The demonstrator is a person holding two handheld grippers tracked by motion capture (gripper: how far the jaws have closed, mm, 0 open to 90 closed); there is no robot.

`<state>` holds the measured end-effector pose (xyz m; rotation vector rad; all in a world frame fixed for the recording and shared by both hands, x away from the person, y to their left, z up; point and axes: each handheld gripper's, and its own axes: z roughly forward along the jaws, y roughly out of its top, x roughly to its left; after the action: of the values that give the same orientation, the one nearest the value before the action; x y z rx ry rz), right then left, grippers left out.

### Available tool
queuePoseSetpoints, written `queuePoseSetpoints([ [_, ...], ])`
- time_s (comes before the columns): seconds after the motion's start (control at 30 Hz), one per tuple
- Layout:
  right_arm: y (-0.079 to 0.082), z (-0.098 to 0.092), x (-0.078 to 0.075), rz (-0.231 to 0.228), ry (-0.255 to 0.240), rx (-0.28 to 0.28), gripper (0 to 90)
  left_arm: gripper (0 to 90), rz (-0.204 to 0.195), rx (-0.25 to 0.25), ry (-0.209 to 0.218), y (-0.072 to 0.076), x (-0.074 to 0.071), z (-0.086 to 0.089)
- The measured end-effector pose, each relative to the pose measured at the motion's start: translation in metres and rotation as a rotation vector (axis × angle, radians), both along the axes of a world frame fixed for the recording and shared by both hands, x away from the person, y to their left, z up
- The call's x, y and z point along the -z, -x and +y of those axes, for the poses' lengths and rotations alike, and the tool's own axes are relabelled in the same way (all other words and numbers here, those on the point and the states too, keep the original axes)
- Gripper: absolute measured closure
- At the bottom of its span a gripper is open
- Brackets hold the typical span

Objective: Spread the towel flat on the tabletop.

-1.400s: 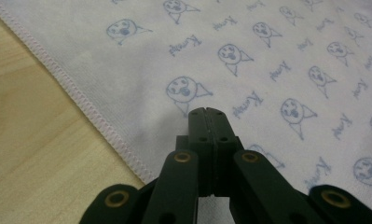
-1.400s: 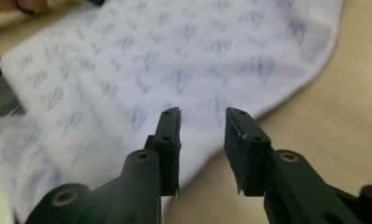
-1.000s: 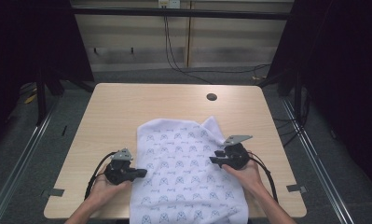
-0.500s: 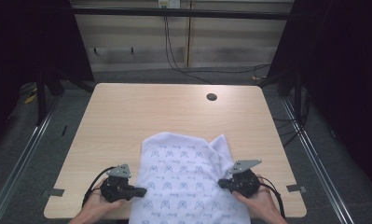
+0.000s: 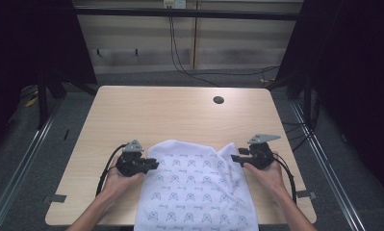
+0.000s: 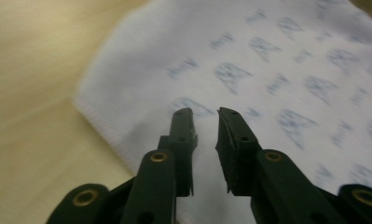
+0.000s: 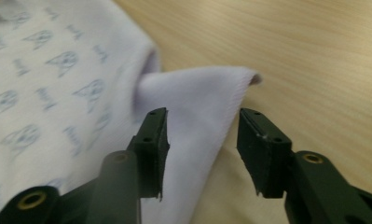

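Tools (image 5: pixel 153 166) over wooden table (image 5: pixel 146 110).

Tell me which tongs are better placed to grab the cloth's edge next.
Right, probably. The right tongs stand open with a folded-up hem of the cloth between them; the left tongs hover narrowly open over flat fabric.

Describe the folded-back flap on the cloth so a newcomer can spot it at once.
Start at the wooden table, then the white printed cloth hanging over its near edge. At the cloth's right side, beside the right gripper, one corner flap is turned over: it shows plain white, with a stitched hem, while the rest carries blue motifs.
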<state>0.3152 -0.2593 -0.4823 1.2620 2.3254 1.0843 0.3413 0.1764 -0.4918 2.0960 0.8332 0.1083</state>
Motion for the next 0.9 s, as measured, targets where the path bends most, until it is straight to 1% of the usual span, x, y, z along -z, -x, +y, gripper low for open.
queuePoseSetpoints([
  [0.07, -0.013, 0.0, 0.002, -0.003, -0.017, 0.014, 49.5, 72.1, -0.024, -0.037, -0.003, -0.011, -0.001, 0.004],
  [0.1, -0.019, 0.001, 0.003, -0.005, -0.012, 0.024, 48.5, 71.1, -0.024, -0.059, 0.003, -0.018, 0.0, 0.006],
  [0.13, -0.024, 0.001, 0.004, 0.0, -0.033, 0.029, 48.4, 68.5, -0.017, -0.077, 0.009, -0.024, 0.001, 0.009],
  [0.17, -0.028, 0.001, 0.005, 0.003, -0.041, 0.031, 47.7, 66.0, -0.016, -0.109, 0.024, -0.028, 0.002, 0.011],
  [0.2, -0.031, 0.001, 0.007, 0.004, -0.049, 0.037, 47.4, 63.1, -0.007, -0.133, 0.051, -0.032, 0.005, 0.012],
  [0.23, -0.034, 0.002, 0.009, 0.014, -0.073, 0.041, 47.5, 61.0, 0.009, -0.126, 0.053, -0.033, 0.007, 0.011],
  [0.27, -0.036, 0.002, 0.01, 0.015, -0.076, 0.035, 49.3, 58.9, 0.017, -0.123, 0.03, -0.033, 0.009, 0.008],
  [0.3, -0.036, 0.003, 0.01, 0.028, -0.079, 0.029, 51.9, 56.5, 0.021, -0.123, -0.005, -0.033, 0.012, 0.004],
  [0.33, -0.036, 0.004, 0.01, 0.035, -0.077, 0.017, 58.2, 56.2, 0.019, -0.123, -0.02, -0.032, 0.014, 0.002],
  [0.37, -0.035, 0.005, 0.01, 0.027, -0.065, 0.005, 70.3, 61.1, -0.002, -0.134, -0.031, -0.031, 0.014, 0.0],
  [0.4, -0.034, 0.005, 0.008, 0.025, -0.061, 0.0, 78.5, 72.7, -0.008, -0.124, -0.019, -0.031, 0.014, -0.001],
  [0.43, -0.032, 0.004, 0.006, 0.015, -0.064, -0.002, 85.0, 80.1, -0.004, -0.11, -0.014, -0.031, 0.014, -0.002],
  [0.47, -0.031, 0.003, 0.003, 0.001, -0.074, 0.002, 88.8, 85.9, -0.018, -0.099, -0.019, -0.029, 0.012, -0.003],
  [0.5, -0.029, 0.002, -0.002, -0.015, -0.076, 0.014, 89.1, 86.9, -0.022, -0.094, -0.009, -0.028, 0.01, -0.002],
  [0.53, -0.027, 0.0, -0.006, -0.03, -0.083, 0.02, 89.3, 87.3, -0.028, -0.102, 0.004, -0.027, 0.006, 0.0],
  [0.6, -0.022, -0.007, -0.018, -0.073, -0.103, 0.033, 89.2, 87.5, -0.053, -0.119, 0.054, -0.026, -0.004, 0.009],
  [0.63, -0.02, -0.011, -0.025, -0.102, -0.116, 0.039, 89.2, 87.5, -0.07, -0.138, 0.085, -0.024, -0.009, 0.013],
  [0.67, -0.017, -0.015, -0.031, -0.132, -0.131, 0.053, 89.2, 87.6, -0.089, -0.143, 0.113, -0.022, -0.015, 0.017],
  [0.7, -0.014, -0.02, -0.038, -0.164, -0.147, 0.059, 89.1, 87.5, -0.128, -0.16, 0.132, -0.018, -0.021, 0.021],
  [0.73, -0.009, -0.025, -0.044, -0.211, -0.172, 0.069, 89.1, 87.5, -0.147, -0.152, 0.145, -0.015, -0.026, 0.024],
  [0.77, -0.005, -0.029, -0.048, -0.229, -0.187, 0.073, 89.1, 87.5, -0.148, -0.144, 0.149, -0.013, -0.028, 0.024],
  [0.8, -0.003, -0.03, -0.05, -0.227, -0.186, 0.072, 88.5, 87.1, -0.156, -0.127, 0.121, -0.011, -0.03, 0.025],
  [0.83, -0.001, -0.032, -0.049, -0.213, -0.16, 0.07, 87.5, 85.7, -0.133, -0.104, 0.09, -0.011, -0.028, 0.026],
  [0.87, 0.001, -0.033, -0.045, -0.183, -0.139, 0.061, 85.3, 84.1, -0.129, -0.104, 0.081, -0.01, -0.026, 0.027],
  [0.9, 0.002, -0.034, -0.041, -0.161, -0.131, 0.055, 82.3, 83.5, -0.123, -0.106, 0.075, -0.009, -0.023, 0.028],
])
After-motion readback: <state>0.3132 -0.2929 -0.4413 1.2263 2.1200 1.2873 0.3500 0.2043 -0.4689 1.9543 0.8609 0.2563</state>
